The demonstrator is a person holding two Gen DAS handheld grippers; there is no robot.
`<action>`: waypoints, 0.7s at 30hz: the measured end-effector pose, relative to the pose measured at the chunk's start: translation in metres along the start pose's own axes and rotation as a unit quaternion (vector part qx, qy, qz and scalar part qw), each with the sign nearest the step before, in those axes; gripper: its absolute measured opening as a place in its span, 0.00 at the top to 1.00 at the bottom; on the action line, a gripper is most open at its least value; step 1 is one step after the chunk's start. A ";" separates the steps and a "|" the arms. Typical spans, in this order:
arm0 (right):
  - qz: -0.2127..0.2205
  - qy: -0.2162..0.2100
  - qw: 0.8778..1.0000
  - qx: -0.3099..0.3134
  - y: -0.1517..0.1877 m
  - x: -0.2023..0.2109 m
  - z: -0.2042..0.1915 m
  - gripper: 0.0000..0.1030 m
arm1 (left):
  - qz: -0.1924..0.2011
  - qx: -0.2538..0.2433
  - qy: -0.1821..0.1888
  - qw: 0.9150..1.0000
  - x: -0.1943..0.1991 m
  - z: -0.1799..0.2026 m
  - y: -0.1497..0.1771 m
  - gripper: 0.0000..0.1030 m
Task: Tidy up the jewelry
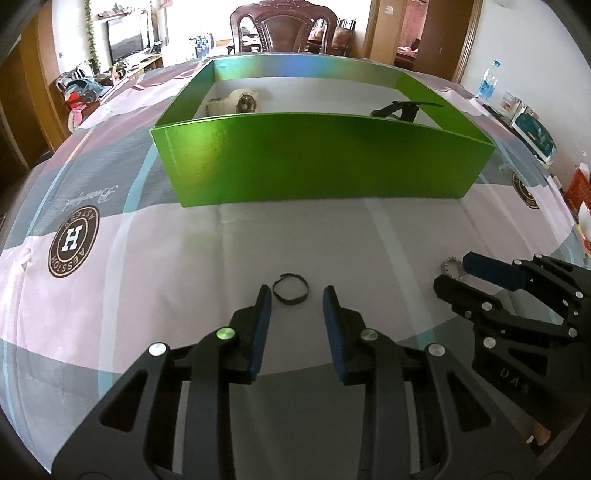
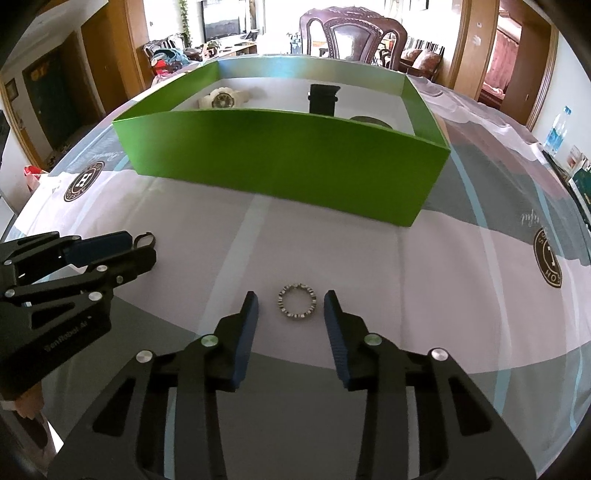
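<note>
A thin dark ring (image 1: 290,289) lies on the tablecloth just ahead of my open left gripper (image 1: 297,291), between its blue fingertips. A silver beaded ring (image 2: 297,301) lies between the tips of my open right gripper (image 2: 291,298); it also shows in the left wrist view (image 1: 453,267). The green box (image 1: 321,158) stands further back, open on top. It holds a white watch (image 2: 221,98), a black watch (image 2: 323,98) and a dark item (image 2: 369,121). Neither gripper touches its ring.
The left gripper shows at the left of the right wrist view (image 2: 144,245). The patterned tablecloth (image 1: 147,236) covers the table. A water bottle (image 1: 488,79) and boxes (image 1: 533,133) stand at the far right edge. A wooden chair (image 2: 354,35) stands behind the table.
</note>
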State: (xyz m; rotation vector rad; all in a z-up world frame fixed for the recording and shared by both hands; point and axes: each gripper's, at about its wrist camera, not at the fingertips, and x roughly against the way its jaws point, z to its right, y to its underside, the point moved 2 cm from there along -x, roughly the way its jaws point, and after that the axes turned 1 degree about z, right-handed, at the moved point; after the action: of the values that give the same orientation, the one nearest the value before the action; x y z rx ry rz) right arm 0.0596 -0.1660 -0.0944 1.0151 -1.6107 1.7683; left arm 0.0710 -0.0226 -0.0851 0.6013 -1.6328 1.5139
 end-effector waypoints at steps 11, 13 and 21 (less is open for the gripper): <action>0.003 -0.004 1.000 0.001 0.000 0.000 -0.001 0.72 | 0.005 0.006 -0.010 1.000 0.000 0.005 0.000 0.71; 0.005 -0.006 1.000 0.006 0.000 0.001 -0.003 0.77 | 0.006 0.007 -0.011 1.000 0.001 0.005 0.001 0.71; 0.006 -0.011 1.000 0.001 -0.001 0.001 -0.002 0.78 | 0.008 0.005 -0.014 1.000 0.001 0.006 0.002 0.72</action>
State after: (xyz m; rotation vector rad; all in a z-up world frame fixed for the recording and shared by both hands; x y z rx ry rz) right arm 0.0589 -0.1639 -0.0931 1.0310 -1.6326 1.7732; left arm 0.0672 -0.0281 -0.0852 0.6189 -1.6547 1.5318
